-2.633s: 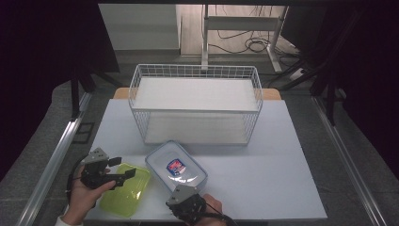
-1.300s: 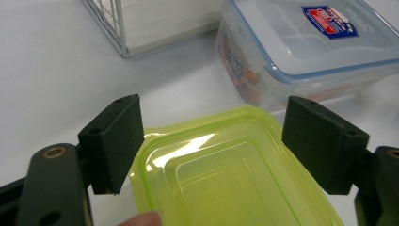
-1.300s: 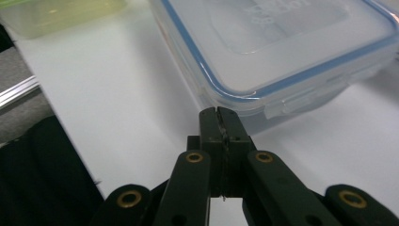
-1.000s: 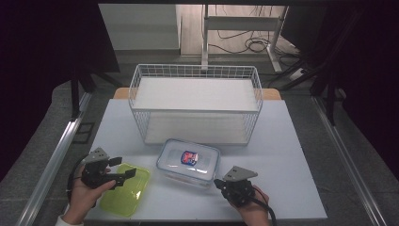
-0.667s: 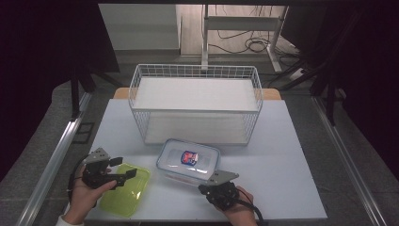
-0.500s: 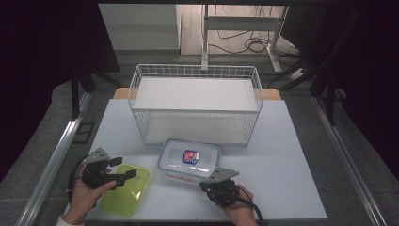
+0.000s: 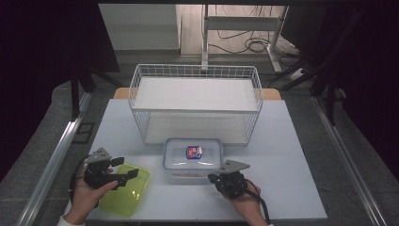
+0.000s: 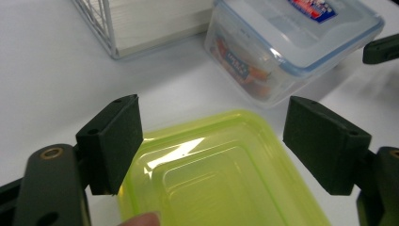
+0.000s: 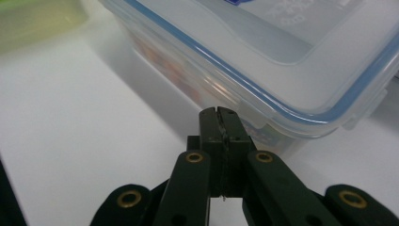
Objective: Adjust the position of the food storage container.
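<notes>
1. The clear lidded food container sits on the white table, just in front of the wire basket and just beside the yellow-green plastic lid at the near left.
2. The right gripper has its jaws pressed flat together with nothing between them; in the right gripper view its tips sit just under the container's blue-sealed rim, at a corner.
3. The left gripper stands wide open above the yellow-green lid, its pads apart from it, gripping nothing.
4. Risk: the closed tips look set to nudge or pry at the container. A push low on the wall could slide the whole box toward the basket instead of working the lid flap.
5. Risk: nothing steadies the container, so a pry under the rim may tip it.
6. Risk: the open left jaws hang near the thin lid and could skid it off the table edge.
7. Writing: a red-and-blue sticker on the lid, and print on the packets inside, are too blurred to read.
</notes>
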Demonstrator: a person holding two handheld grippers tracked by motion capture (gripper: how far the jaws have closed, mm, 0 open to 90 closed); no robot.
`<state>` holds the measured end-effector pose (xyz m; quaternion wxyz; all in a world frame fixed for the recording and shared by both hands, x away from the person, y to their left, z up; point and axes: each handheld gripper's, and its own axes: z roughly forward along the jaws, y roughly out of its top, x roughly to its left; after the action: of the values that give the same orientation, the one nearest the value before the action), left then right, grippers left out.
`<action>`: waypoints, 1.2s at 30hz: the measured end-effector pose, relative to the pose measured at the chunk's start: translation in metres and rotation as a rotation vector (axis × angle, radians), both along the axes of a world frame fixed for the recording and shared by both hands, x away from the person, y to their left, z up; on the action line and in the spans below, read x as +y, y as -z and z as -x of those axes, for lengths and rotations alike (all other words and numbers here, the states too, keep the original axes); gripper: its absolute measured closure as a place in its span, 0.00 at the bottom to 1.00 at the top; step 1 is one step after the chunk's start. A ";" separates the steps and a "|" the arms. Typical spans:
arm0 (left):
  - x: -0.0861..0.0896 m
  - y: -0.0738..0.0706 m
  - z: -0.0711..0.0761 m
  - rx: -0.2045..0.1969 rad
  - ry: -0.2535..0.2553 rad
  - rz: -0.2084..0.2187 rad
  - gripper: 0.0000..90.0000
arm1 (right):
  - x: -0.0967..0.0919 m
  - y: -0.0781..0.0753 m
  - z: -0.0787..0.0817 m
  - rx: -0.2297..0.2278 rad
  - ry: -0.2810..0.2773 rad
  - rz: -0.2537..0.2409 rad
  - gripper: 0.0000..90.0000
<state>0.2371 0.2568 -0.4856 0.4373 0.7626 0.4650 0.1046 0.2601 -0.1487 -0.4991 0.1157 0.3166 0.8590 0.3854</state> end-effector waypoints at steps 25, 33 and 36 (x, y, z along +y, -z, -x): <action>-0.037 -0.021 -0.024 0.069 0.011 0.045 0.16 | -0.045 -0.033 -0.030 0.085 0.095 -0.122 0.43; -0.047 -0.022 -0.032 0.099 0.026 0.061 0.15 | -0.048 -0.035 -0.036 0.108 0.114 -0.148 0.37; -0.051 -0.022 -0.036 0.105 0.025 0.066 0.15 | -0.045 -0.037 -0.036 0.113 0.105 -0.148 0.37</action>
<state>0.2735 0.2060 -0.4640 0.4383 0.7579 0.4812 0.0435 0.2963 -0.1935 -0.4619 0.0637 0.3902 0.8155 0.4226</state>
